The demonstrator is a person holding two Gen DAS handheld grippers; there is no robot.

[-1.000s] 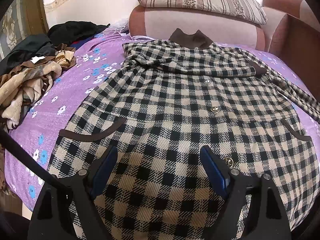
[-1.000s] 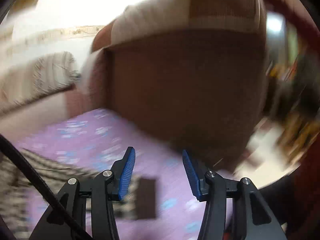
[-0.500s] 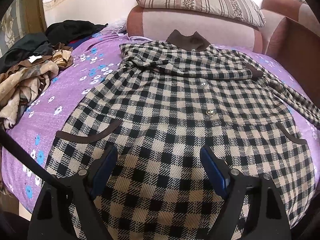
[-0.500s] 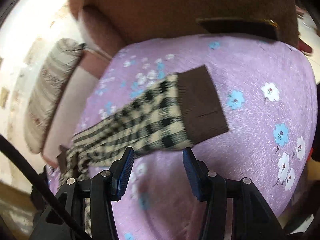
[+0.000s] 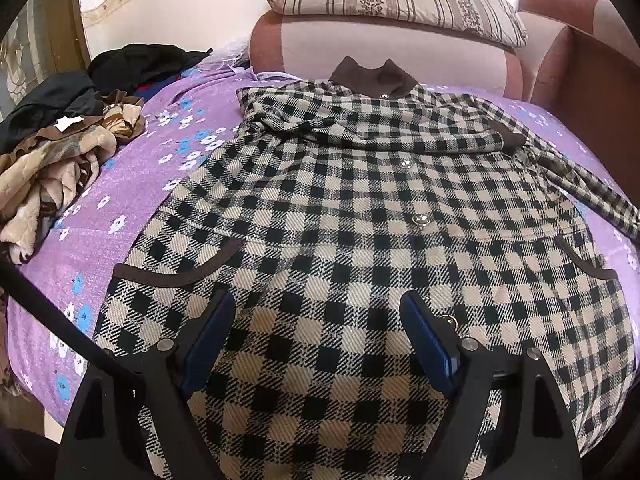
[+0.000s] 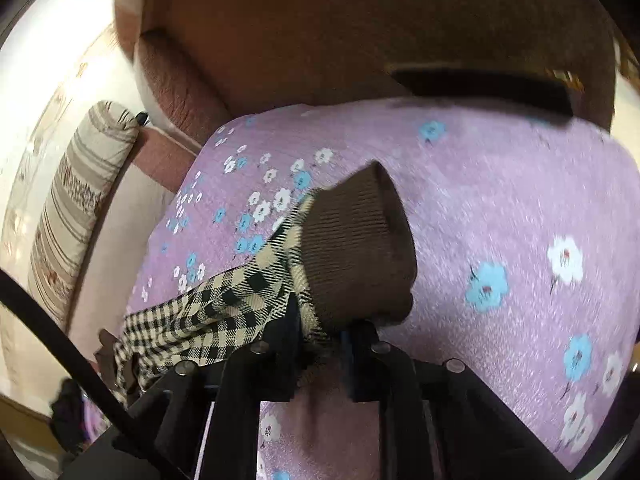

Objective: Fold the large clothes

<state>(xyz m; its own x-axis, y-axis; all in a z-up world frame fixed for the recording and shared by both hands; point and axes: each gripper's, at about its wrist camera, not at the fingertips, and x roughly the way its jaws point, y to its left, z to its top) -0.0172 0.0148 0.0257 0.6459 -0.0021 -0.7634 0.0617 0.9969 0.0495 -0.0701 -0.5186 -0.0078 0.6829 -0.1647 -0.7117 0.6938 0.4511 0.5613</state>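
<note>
A black-and-beige checked coat (image 5: 360,216) with a brown collar lies spread face up on a purple flowered cover (image 5: 132,200). One sleeve is folded across its chest, its brown cuff (image 5: 510,138) near the right shoulder. My left gripper (image 5: 316,320) hangs open above the coat's lower front, holding nothing. The coat's other sleeve (image 6: 224,304) stretches out over the cover in the right wrist view. My right gripper (image 6: 320,320) is closing its jaws on that sleeve just behind the brown ribbed cuff (image 6: 360,248), which bunches up between the pads.
A heap of beige, brown and black clothes (image 5: 60,148) lies at the cover's left edge. A striped pillow (image 5: 392,0) rests on the sofa back (image 5: 360,46). A brown sofa armrest (image 6: 360,28) rises just beyond the sleeve.
My right gripper swung down from facing the armrest onto the outstretched sleeve and closed on it at the cuff. The left gripper stayed put and open.
</note>
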